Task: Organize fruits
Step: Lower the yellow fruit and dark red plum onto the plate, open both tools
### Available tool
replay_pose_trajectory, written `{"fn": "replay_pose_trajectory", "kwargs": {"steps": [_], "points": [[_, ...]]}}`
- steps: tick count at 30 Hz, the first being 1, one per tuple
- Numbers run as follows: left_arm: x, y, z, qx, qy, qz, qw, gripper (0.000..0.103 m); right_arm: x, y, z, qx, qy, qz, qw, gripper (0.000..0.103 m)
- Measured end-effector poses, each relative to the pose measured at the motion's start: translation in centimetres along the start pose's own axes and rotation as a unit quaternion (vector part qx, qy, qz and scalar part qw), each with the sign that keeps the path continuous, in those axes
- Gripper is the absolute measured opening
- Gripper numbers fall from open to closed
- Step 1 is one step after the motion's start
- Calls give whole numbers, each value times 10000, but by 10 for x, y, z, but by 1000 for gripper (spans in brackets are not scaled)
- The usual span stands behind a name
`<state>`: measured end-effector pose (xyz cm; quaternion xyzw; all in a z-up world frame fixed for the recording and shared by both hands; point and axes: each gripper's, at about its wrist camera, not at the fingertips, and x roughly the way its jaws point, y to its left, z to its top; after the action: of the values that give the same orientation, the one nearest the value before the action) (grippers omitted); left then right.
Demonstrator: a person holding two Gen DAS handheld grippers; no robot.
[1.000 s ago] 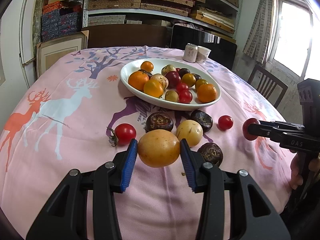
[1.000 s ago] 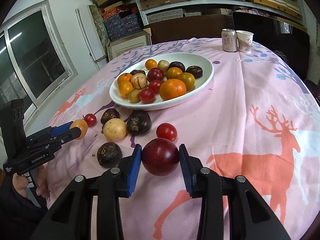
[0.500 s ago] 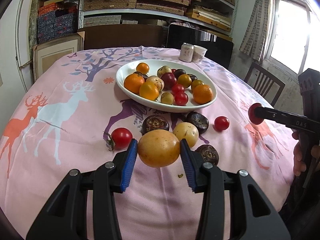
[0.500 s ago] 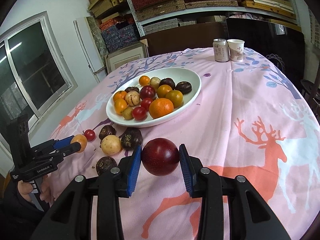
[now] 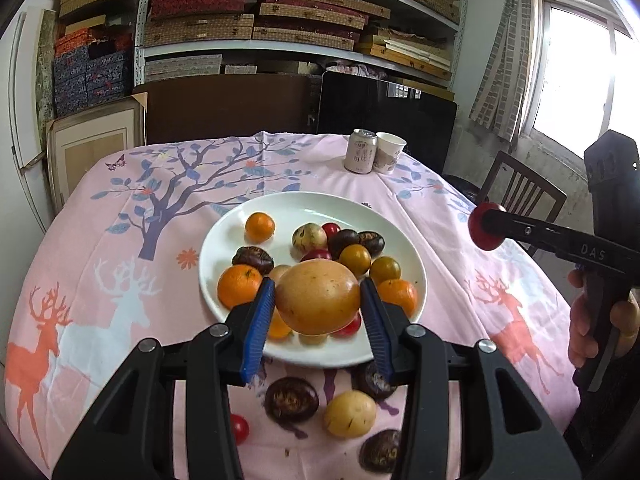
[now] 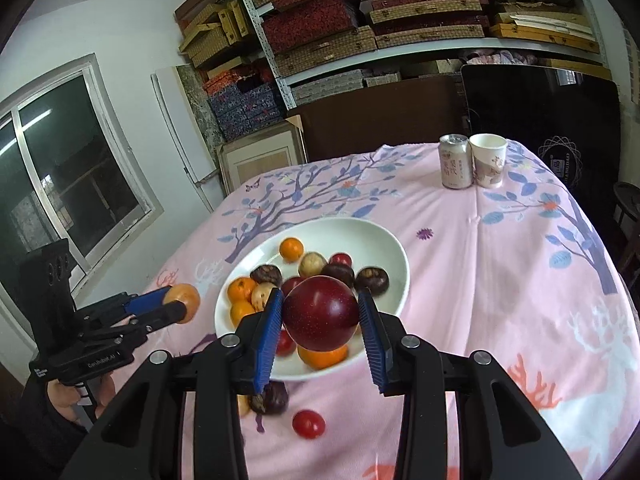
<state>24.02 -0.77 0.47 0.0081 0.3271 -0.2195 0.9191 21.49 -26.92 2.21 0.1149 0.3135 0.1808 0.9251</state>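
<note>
My left gripper (image 5: 318,298) is shut on a large yellow-orange fruit (image 5: 318,296), held in the air over the near rim of the white plate (image 5: 320,204). My right gripper (image 6: 320,314) is shut on a dark red plum (image 6: 320,312), also raised above the plate (image 6: 360,228). The plate holds several oranges, red tomatoes and dark chestnut-like fruits. In the left wrist view the right gripper (image 5: 486,232) appears at the right with the plum at its tip. In the right wrist view the left gripper (image 6: 180,302) appears at the left with the yellow fruit.
On the pink deer-print cloth near me lie a yellow fruit (image 5: 350,414), dark brown fruits (image 5: 292,398) and small red tomatoes (image 6: 308,424). A can (image 5: 360,156) and paper cup (image 5: 390,152) stand at the far edge. A chair (image 5: 520,196) is at the right.
Both grippers have risen and moved forward with their fruits, from over the loose fruits on the cloth to above the plate. Their grips are unchanged.
</note>
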Motion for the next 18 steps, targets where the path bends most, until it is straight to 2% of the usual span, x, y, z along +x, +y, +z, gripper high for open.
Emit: {"fn": "replay_pose_trajectory", "kwargs": {"steps": [3, 6, 14, 15, 16, 17, 18], "points": [[28, -4, 16, 30, 84, 44, 10000, 43, 30, 8, 18, -127, 123, 91, 9998, 39], [56, -3, 21, -31, 275, 125, 9995, 43, 69, 12, 28, -230, 307, -27, 9993, 39], [93, 13, 22, -159, 569, 190, 9981, 44, 131, 18, 30, -331, 732, -180, 9966, 39], [95, 12, 21, -129, 603, 182, 9979, 47, 136, 19, 29, -362, 805, -208, 9959, 43], [95, 10, 20, -87, 593, 170, 9981, 59, 138, 21, 29, -402, 811, -263, 9955, 49], [92, 8, 19, -32, 523, 219, 9984, 66, 136, 22, 29, -427, 739, -320, 9958, 63], [86, 5, 19, 42, 395, 291, 9988, 75, 131, 22, 30, -429, 582, -375, 9967, 67]]}}
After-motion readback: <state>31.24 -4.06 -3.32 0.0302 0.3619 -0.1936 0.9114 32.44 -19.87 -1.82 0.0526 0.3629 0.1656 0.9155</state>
